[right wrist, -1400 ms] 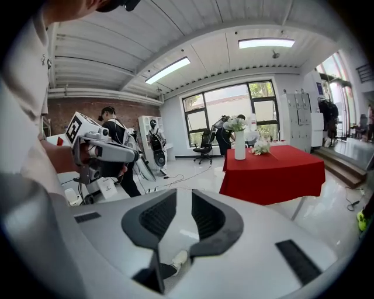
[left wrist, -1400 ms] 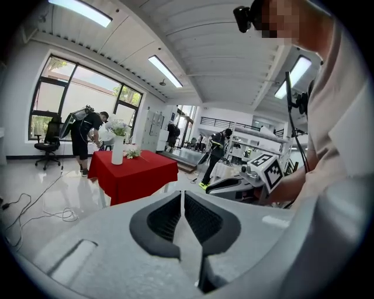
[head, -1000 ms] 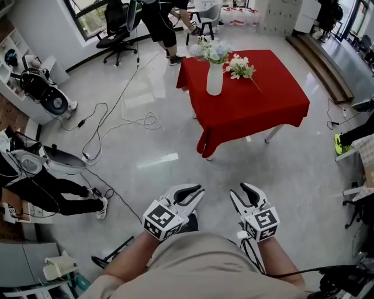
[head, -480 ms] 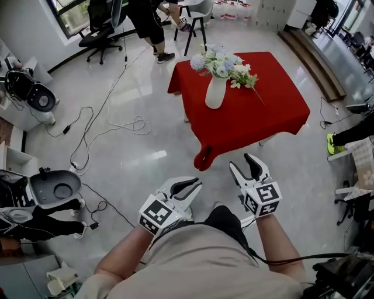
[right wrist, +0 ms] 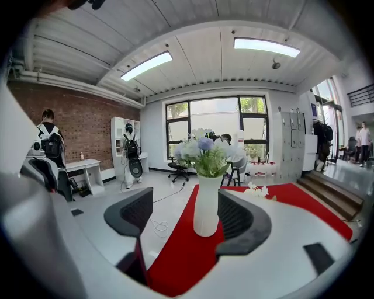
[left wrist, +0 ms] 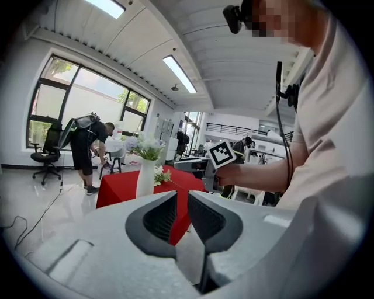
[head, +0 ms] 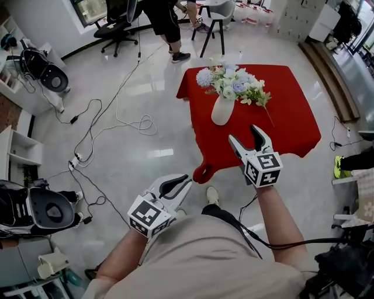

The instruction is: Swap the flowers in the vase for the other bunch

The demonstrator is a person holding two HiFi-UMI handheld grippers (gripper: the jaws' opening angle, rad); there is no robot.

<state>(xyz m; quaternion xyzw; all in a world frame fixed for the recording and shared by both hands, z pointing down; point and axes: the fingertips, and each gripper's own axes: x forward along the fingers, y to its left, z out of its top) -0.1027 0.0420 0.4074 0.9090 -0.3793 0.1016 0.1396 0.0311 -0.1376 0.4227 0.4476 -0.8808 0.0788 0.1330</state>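
A white vase (head: 222,110) (right wrist: 207,204) stands on the red-clothed table (head: 292,125) and holds a bunch of pale blue and white flowers (head: 231,82) (right wrist: 204,153). A second, white bunch (head: 260,99) (right wrist: 255,190) lies on the cloth just right of the vase. My right gripper (head: 245,135) (right wrist: 186,211) hovers at the table's near edge, short of the vase. Its jaws are opening and nothing is between them. My left gripper (head: 186,180) (left wrist: 182,201) trails lower left over the floor, its jaws together and empty. In the left gripper view the vase (left wrist: 144,178) shows far ahead.
Cables (head: 117,125) snake over the glossy floor left of the table. A person (head: 166,23), an office chair (head: 120,26) and a grey chair (head: 215,14) stand beyond it. Shelves and equipment (head: 41,67) line the left wall, and steps (head: 330,76) run along the right.
Both grippers have moved forward toward the table, the right one farther, and it now reaches the cloth's near edge. The right jaws have spread wider. The left jaws look unchanged.
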